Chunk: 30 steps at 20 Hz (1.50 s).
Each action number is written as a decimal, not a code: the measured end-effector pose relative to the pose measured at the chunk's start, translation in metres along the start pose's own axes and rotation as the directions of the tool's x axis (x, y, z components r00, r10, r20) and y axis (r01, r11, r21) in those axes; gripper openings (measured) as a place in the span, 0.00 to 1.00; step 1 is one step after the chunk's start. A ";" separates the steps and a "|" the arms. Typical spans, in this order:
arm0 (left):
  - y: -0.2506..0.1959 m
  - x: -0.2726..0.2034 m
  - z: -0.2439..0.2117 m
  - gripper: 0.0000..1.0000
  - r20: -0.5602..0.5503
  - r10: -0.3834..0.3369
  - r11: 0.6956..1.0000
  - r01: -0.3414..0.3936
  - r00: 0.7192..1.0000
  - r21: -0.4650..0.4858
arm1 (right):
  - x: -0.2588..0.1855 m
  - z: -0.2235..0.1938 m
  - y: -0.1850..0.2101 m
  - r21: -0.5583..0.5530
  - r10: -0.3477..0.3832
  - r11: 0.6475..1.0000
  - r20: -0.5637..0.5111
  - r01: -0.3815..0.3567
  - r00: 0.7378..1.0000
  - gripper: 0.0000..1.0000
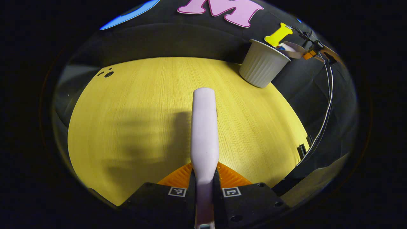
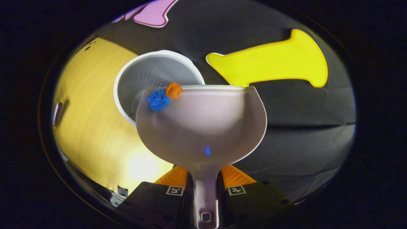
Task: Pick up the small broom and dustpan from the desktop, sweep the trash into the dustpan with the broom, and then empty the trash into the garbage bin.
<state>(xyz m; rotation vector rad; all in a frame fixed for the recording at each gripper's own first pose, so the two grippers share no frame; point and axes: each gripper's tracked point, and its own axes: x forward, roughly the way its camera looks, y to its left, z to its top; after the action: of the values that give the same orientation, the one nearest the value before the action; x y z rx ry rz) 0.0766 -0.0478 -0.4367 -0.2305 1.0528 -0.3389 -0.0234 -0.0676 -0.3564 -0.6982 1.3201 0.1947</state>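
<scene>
Right tool (image 2: 205,184) pinching dustpan (image 2: 203,127) tilted over bin (image 2: 152,82), left tool (image 1: 205,184) pinching broom (image 1: 204,127)

Smooth matt plastic broom (image 1: 204,127), pale wood-grain desktop (image 1: 133,105) with a soft sheen, ribbed matt plastic garbage bin (image 1: 262,65), smooth semi-gloss plastic dustpan (image 2: 203,124), crumpled paper trash (image 2: 159,100).

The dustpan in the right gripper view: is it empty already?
No: a blue scrap and an orange scrap sit at the front lip of the dustpan, above the open bin.
</scene>
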 end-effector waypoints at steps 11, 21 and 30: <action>-0.002 0.003 -0.003 0.27 -0.005 0.018 1.000 -0.018 1.000 -0.010 | -0.001 0.004 -0.003 -0.068 0.010 0.998 -0.031 -0.012 0.999 0.30; 0.000 0.000 0.001 0.25 0.008 0.027 0.999 -0.027 1.000 0.016 | -0.025 -0.006 0.013 0.091 0.047 0.994 0.127 -0.059 0.991 0.35; 0.007 -0.008 0.006 0.27 0.015 0.053 0.998 -0.053 0.999 0.038 | -0.097 -0.008 0.073 0.265 0.119 0.931 0.428 -0.250 0.896 0.31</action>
<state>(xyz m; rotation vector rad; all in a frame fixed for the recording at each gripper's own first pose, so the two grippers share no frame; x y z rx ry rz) 0.0795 -0.0384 -0.4302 -0.1701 1.0357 -0.3092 -0.0929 0.0100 -0.2925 -0.2363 0.9831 0.2624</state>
